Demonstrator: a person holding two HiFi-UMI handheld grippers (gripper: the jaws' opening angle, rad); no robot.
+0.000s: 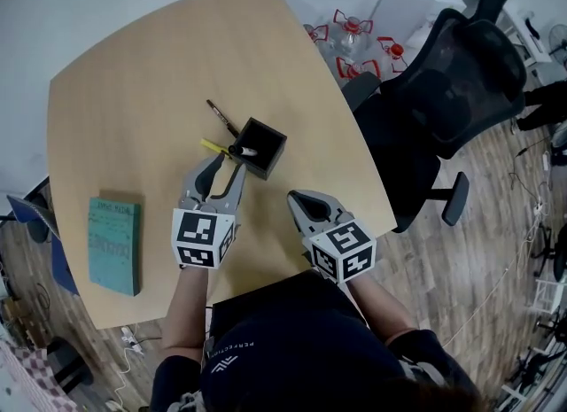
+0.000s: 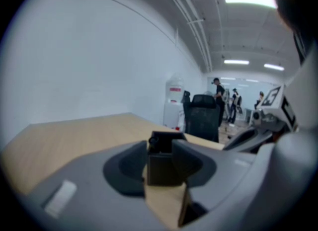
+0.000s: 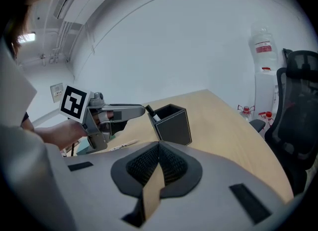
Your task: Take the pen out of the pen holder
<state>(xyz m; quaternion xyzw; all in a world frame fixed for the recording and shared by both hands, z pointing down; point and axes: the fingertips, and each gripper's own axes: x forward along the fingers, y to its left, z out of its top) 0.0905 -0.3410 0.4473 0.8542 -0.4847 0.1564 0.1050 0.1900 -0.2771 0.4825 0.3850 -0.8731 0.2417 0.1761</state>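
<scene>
The black square pen holder (image 1: pixel 263 146) stands mid-table, and a pen (image 1: pixel 243 151) with a black and white end leans out of its near-left corner. My left gripper (image 1: pixel 229 164) is open, its tips just short of that pen and the holder's near side. Along its jaws, the holder (image 2: pixel 161 163) fills the gap and the pen's end (image 2: pixel 153 140) pokes up at the left. My right gripper (image 1: pixel 293 196) sits shut and empty to the holder's near right. From the right gripper (image 3: pixel 159 145), the holder (image 3: pixel 174 125) and the left gripper (image 3: pixel 141 110) appear ahead.
A yellow pen (image 1: pixel 213 145) and a dark pen (image 1: pixel 222 118) lie on the table left of the holder. A teal notebook (image 1: pixel 115 244) rests near the left edge. A black office chair (image 1: pixel 452 91) and water bottles (image 1: pixel 354 42) stand beyond the right edge.
</scene>
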